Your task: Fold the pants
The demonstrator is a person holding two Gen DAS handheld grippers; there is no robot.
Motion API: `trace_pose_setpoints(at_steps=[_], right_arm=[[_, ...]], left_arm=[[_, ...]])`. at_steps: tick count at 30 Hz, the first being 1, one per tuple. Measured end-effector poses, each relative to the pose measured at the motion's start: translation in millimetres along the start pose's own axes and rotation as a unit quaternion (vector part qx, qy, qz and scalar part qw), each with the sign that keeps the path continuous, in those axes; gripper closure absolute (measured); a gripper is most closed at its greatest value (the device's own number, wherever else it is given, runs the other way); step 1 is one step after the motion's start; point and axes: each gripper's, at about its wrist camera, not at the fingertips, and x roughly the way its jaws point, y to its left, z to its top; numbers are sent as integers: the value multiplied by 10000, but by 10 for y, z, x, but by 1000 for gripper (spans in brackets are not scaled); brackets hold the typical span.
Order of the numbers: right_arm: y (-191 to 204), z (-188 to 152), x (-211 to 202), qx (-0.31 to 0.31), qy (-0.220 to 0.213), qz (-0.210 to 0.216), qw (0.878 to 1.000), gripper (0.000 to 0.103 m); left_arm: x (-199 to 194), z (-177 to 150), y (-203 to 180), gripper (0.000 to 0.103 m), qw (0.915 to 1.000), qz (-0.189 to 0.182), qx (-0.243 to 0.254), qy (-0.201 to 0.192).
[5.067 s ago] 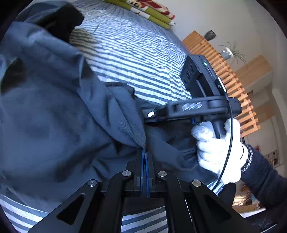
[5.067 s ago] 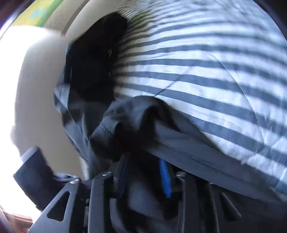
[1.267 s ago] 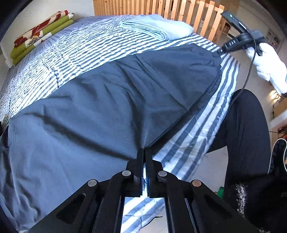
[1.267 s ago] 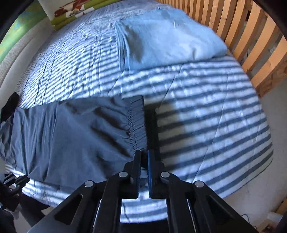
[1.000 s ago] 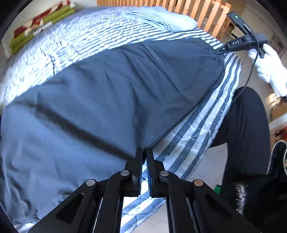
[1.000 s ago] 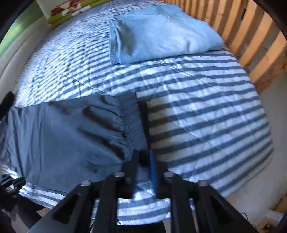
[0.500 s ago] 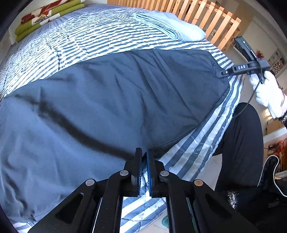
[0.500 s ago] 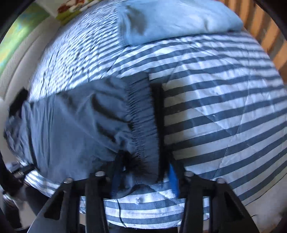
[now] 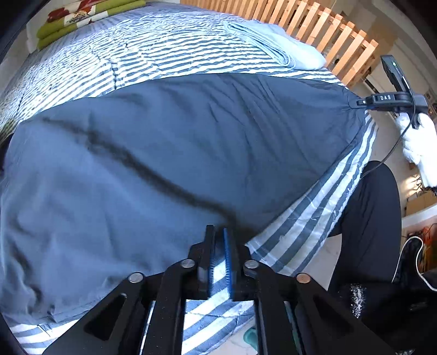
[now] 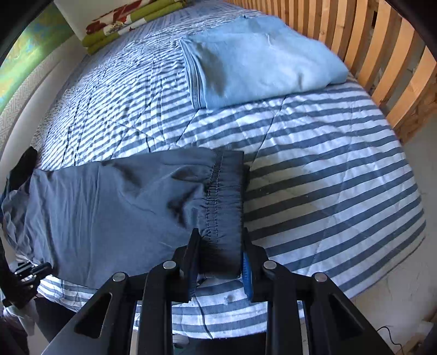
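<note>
Dark blue-grey pants (image 9: 164, 153) lie spread flat across the striped bed (image 9: 153, 52). My left gripper (image 9: 219, 240) is at their near edge. Its jaws are opening, and only striped bedding shows between the blue pads, with the fabric just past the tips. In the right wrist view the elastic waistband (image 10: 222, 207) fills the gap of my right gripper (image 10: 218, 245). Those jaws are closing, with the pads against both sides of it. The left wrist view shows the right gripper (image 9: 360, 102) at the pants' far corner, held by a white-gloved hand (image 9: 418, 142), with the cloth drawn to a point there.
A folded light-blue cloth (image 10: 259, 54) lies on the bed beyond the waistband, next to a wooden slatted rail (image 10: 382, 54). Folded green and red bedding (image 9: 82, 16) sits at the far end. The person's dark trouser leg (image 9: 377, 218) stands by the bed's near edge.
The pants, bunched five seconds ago, now lie flat. The left jaws have parted and let go of the pants' edge. The right jaws went from a thin pinch to spanning the waistband.
</note>
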Motion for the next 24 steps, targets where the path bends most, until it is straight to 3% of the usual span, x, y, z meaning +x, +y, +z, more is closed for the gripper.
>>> trace_pose_setpoints(at_steps=[1,2,3,7,12,14,19,21,24], right_arm=[[6,11,-29,-11,-12,-48,10000,80],[-5,23,-70,31,-32,-56,10000,80],[-15,30,-100,81,-36,-4,10000,80],[-51,94,-233,290,-78,106,9995,80],[2,185,-338,228,-145,145,9995,80],[48,190,-265,-25,68,383,9992,80],[-194,86,152,290,877,621,9938,73],[-309,20,232,288,842,300,9956,73],[-616,-22,260,803,751,766,9910,65]], left_arm=[[-16,-13,-29,76,9999,42,81,-51],[-30,-23,-70,61,9997,89,178,-107],[-45,-32,-110,54,9992,191,281,-189],[-1,15,-448,54,9951,406,832,-349],[292,12,-847,54,9766,992,1887,-280],[394,12,-864,54,9744,1112,1945,-161],[458,7,-828,58,9725,1087,2057,-44],[449,-13,-784,63,9725,1042,2085,-14],[462,-40,-758,63,9730,1018,2072,-1]])
